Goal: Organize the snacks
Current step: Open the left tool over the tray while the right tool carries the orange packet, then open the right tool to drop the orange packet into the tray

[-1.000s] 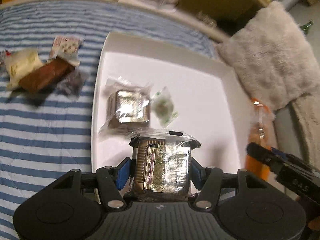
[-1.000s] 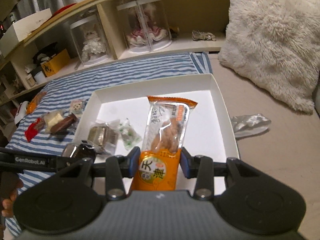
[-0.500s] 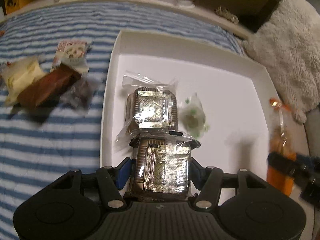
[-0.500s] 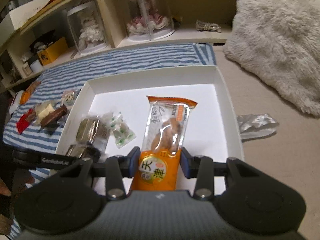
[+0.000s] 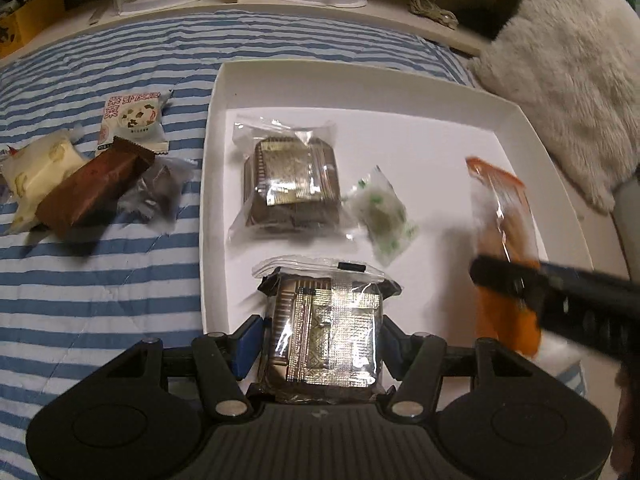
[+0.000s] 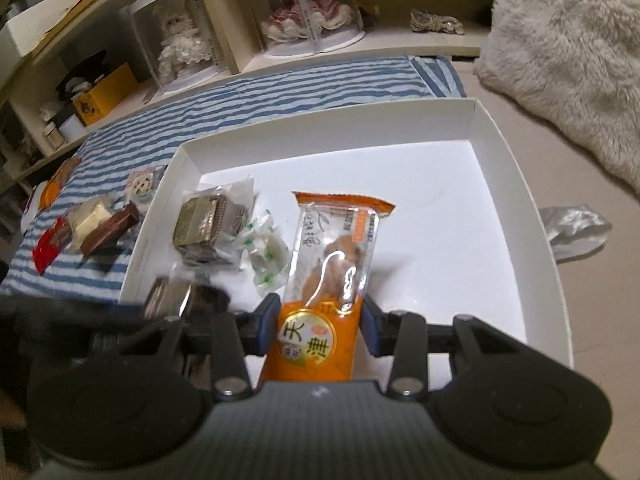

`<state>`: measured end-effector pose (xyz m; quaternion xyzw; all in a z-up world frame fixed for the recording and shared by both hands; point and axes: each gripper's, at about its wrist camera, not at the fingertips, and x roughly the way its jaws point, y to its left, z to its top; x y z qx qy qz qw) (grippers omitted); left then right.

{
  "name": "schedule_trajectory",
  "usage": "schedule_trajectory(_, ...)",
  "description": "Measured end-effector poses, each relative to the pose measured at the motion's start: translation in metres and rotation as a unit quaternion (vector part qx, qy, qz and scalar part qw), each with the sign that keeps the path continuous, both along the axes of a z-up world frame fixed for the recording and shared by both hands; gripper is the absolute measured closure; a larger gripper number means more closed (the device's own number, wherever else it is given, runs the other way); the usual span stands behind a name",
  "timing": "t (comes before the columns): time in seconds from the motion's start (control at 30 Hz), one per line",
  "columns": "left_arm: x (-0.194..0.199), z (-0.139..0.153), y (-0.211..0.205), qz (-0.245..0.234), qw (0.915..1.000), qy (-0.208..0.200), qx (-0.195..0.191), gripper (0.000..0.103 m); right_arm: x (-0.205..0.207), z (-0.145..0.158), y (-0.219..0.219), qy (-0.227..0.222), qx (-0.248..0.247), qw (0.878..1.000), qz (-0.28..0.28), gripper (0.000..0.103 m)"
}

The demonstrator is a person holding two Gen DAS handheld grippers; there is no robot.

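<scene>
left gripper (image 5: 323, 336): its blue pads press both sides of a foil-topped brown snack (image 5: 326, 332) sealed in clear wrap, held over the near left corner of the white tray (image 5: 208, 216). right gripper (image 6: 320, 326): jaws closed on the orange lower end of an orange snack packet (image 6: 332, 264), whose clear upper half shows a browned pastry and points toward the far wall of the tray; whether the packet's far end touches the tray floor is hard to judge from here.

inside the tray, left side: a second foil-topped snack (image 5: 292, 184) in clear wrap lies flat, and just to its right a small green-and-white candy packet (image 5: 384, 216). the right half of the tray floor is bare white.

outside the tray, on the blue-striped cloth (image 5: 100, 288) to its left: a brown bar (image 5: 94, 188) resting across a pale yellow packet (image 5: 38, 172), a white packet with printed characters (image 5: 134, 120) behind them, and a dark clear-wrapped sweet (image 5: 158, 192) nearest the tray wall. farther left, seen from the right wrist, a red packet (image 6: 50, 246) and an orange packet (image 6: 58, 184).

surroundings: a fluffy pale cushion (image 6: 568, 56) right of the tray, a crumpled silver wrapper (image 6: 574, 228) on the beige surface beside it, and a wooden shelf with dolls under clear covers (image 6: 308, 16) behind.
</scene>
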<state>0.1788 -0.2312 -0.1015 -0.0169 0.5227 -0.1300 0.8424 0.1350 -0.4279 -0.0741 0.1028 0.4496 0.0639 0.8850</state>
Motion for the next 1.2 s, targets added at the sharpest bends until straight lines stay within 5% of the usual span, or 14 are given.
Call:
schedule_trajectory(0.13, -0.005, 0.006, 0.001, -0.004, 0.9998, -0.017, 0.008, 0.039, 0.004, -0.003, -0.003, 0.007, 0.031, 0.999, -0.022, 0.054)
schedule_trajectory(0.2, -0.006, 0.011, 0.002, -0.005, 0.9998, -0.017, 0.003, 0.024, 0.004, -0.005, -0.005, 0.008, 0.055, 0.998, -0.032, 0.049)
schedule_trajectory(0.27, -0.007, 0.018, 0.004, -0.008, 0.9995, -0.029, 0.003, 0.021, 0.004, -0.007, -0.007, 0.02, 0.061, 0.997, -0.05, 0.041)
schedule_trajectory(0.33, -0.008, 0.024, 0.006, -0.012, 0.9994, -0.032, 0.002, 0.021, 0.003, -0.007, -0.009, 0.025, 0.054, 0.996, -0.06, 0.033)
schedule_trajectory(0.93, -0.038, 0.048, 0.019, -0.019, 0.9986, -0.05, -0.003, 0.006, -0.04, 0.023, -0.01, 0.006, 0.007, 0.999, -0.037, 0.021)
schedule_trajectory(1.2, -0.049, 0.061, 0.031, -0.011, 0.9975, -0.069, -0.01, 0.0, -0.06, 0.034, -0.011, -0.008, -0.018, 0.999, -0.035, 0.006)
